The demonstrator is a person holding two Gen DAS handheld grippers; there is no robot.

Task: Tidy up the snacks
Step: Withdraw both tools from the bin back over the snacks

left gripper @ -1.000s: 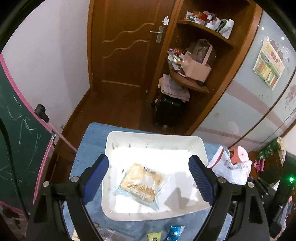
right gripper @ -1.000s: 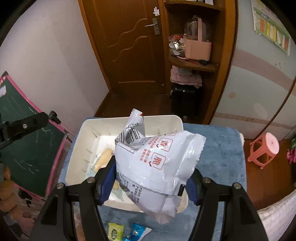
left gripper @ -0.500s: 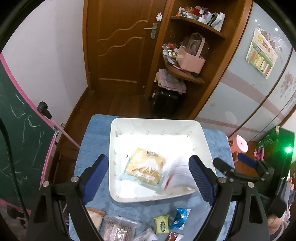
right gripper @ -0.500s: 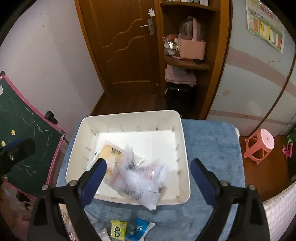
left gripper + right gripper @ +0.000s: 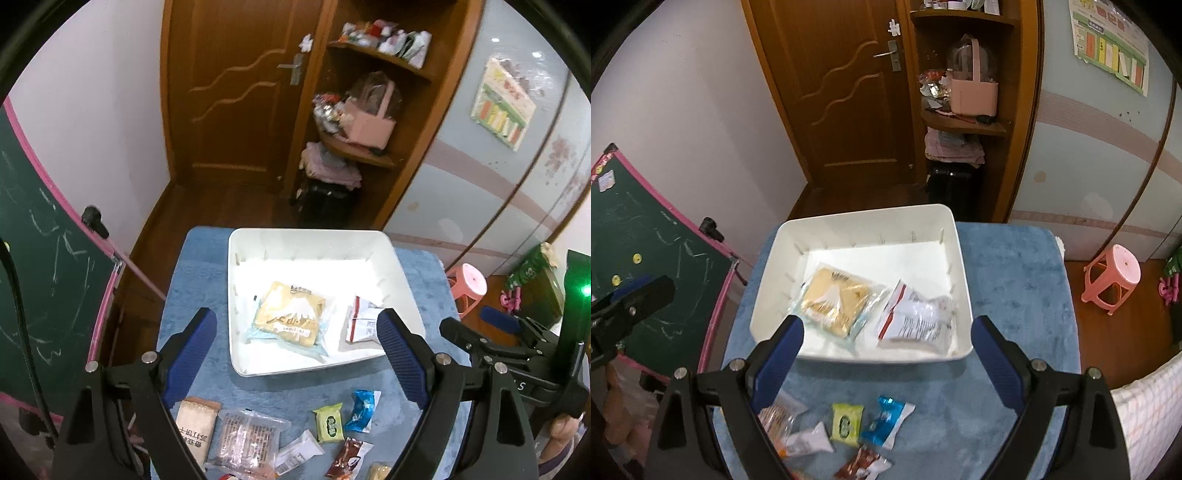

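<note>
- Hovering at lower frame, both tongs, left gripper (image 5: 293,352) and right gripper (image 5: 888,354), stood released, empty.
- White bag (image 5: 916,321) lay in tray (image 5: 864,221); loose snacks (image 5: 846,422) remained below.
- Risk: thin wrappers may slip from wide pads.

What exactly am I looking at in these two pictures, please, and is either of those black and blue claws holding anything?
There is no robot here: a person holds a two-finger gripper in each hand, and each has a camera looking along its fingers. One picture comes from the left gripper, the other from the right gripper. Both are open and hold nothing; the right one has just been opening. On the blue cloth stands a white tray with a yellow cake packet and a white bag inside. Loose snacks lie nearer, such as a green packet and a blue packet.
</note>
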